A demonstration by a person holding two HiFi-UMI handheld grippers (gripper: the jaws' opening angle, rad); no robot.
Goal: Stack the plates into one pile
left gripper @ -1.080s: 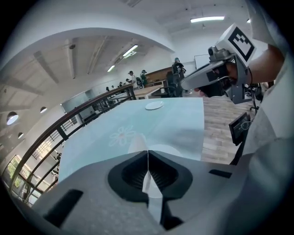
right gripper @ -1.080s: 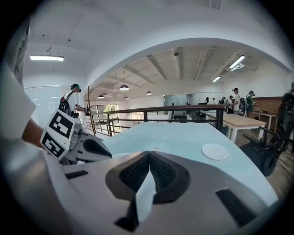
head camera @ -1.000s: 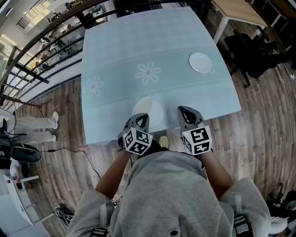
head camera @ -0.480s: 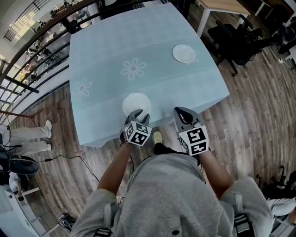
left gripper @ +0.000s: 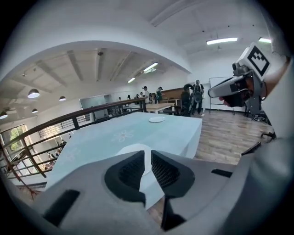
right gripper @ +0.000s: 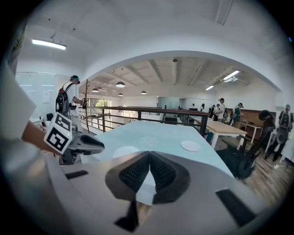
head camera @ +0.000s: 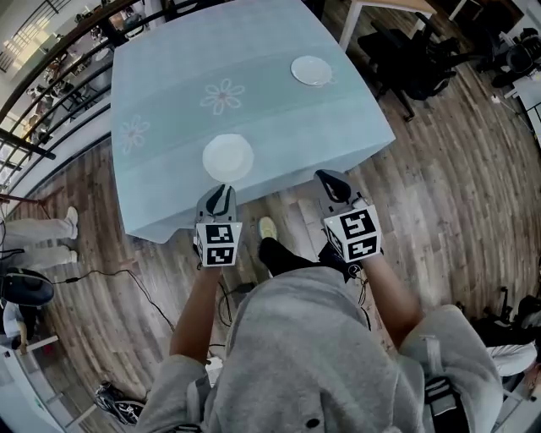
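Two white plates lie apart on the light-blue tablecloth (head camera: pixel 169 93): a near plate (head camera: pixel 227 157) close to the front edge and a far plate (head camera: pixel 311 70) at the back right. My left gripper (head camera: pixel 220 196) hovers just off the table's front edge, short of the near plate (left gripper: pixel 133 150). Its jaws are opening, with a narrow gap and nothing between them. My right gripper (head camera: pixel 328 179) is shut and empty, off the front edge further right. The far plate (right gripper: pixel 190 146) and near plate (right gripper: pixel 125 151) both show beyond its jaws.
A dark metal railing (head camera: pixel 51 68) runs along the table's left side. Black chairs (head camera: pixel 414 59) and a wooden table (head camera: pixel 397 7) stand to the right on the wood floor. The cloth hangs over the front edge (head camera: pixel 254 190). People stand far off in both gripper views.
Both grippers have drawn back from the table toward the person. The left gripper was at the near plate's rim with jaws shut; now it is clear of it with jaws parted. The plate stays on the cloth.
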